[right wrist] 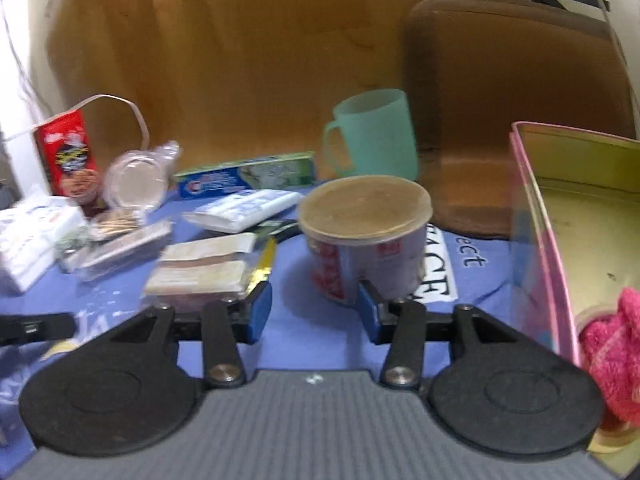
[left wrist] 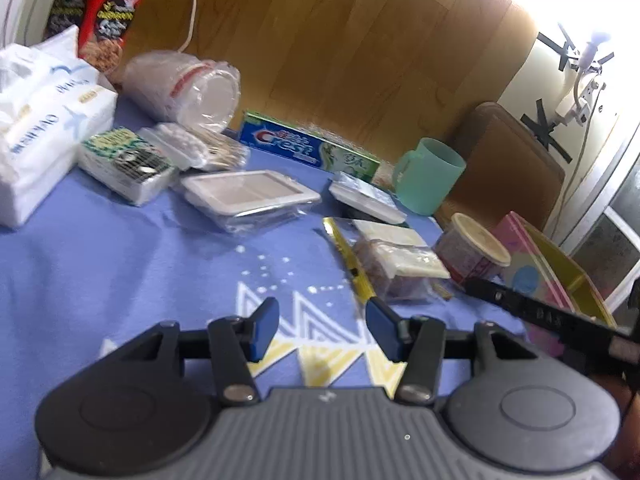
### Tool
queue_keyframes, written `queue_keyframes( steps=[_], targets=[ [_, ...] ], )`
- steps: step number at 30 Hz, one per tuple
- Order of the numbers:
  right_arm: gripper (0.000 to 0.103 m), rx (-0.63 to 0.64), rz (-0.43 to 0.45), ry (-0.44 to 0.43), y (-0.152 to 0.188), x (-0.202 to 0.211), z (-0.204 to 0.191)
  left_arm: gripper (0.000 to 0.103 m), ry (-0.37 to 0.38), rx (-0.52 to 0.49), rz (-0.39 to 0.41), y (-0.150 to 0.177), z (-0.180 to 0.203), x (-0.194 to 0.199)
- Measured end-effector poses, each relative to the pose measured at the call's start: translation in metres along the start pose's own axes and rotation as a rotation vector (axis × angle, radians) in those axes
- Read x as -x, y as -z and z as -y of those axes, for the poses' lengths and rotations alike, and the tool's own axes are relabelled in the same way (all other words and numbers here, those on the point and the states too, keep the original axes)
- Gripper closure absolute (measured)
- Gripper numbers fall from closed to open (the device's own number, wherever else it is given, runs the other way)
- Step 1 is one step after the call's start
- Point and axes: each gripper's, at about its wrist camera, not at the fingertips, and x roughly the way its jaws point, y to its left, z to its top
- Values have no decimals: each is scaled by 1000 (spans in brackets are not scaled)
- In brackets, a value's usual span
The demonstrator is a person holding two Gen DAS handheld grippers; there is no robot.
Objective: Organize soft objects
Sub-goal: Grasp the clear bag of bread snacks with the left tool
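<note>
Both grippers, left [left wrist: 322,330] and right [right wrist: 314,314], hover with jaws apart, gripping nothing. Right of the right gripper, a fluffy pink cloth [right wrist: 614,354] lies inside the pink-sided box [right wrist: 538,248], likely the collection spot for soft things.

Fluffy pink cloth [right wrist: 612,356] bunched inside pink-walled box [right wrist: 540,240], white tissue packs [left wrist: 44,120] stacked on blue cloth

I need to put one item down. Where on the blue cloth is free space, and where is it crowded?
Free: the near blue cloth, between the tissue pack, the clear lidded box and the left gripper. Crowded: the far strip from the Crest box to the green mug, and around the lidded cup.
</note>
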Motion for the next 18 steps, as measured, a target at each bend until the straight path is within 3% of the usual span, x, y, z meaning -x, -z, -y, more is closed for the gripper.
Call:
queue_keyframes(
  steps=[3, 5, 7, 10, 11, 12, 13, 15, 18],
  targets=[
    [44, 70, -6, -98, -1, 5, -21, 48, -1, 2, 5, -11, 7, -10],
    [36, 121, -10, -133, -3, 0, -34, 29, 3, 18, 5, -23, 12, -22],
    [25, 160, -26, -142, -6, -15, -45, 26, 13, 25, -12, -33, 18, -37],
    [19, 205, -76, -152, -10, -38, -47, 27, 30, 20, -82, -44, 27, -70],
    [19, 211, -106, -161, -11, -46, -46, 31, 13, 18, -105, -45, 29, -82],
    [20, 203, -137, -187, -12, -52, -45, 38, -1, 5, -73, -45, 32, -86],
    [30, 209, -127, -208, -14, -52, -44, 46, 5, -3, -81, -44, 35, -91],
    [39, 216, -121, -222, -12, -50, -47, 48, 25, 5, -86, -41, 41, -87],
    [41, 218, -72, -203, -4, -33, -49, 48, 31, -11, -76, -30, 53, -64]
  ],
)
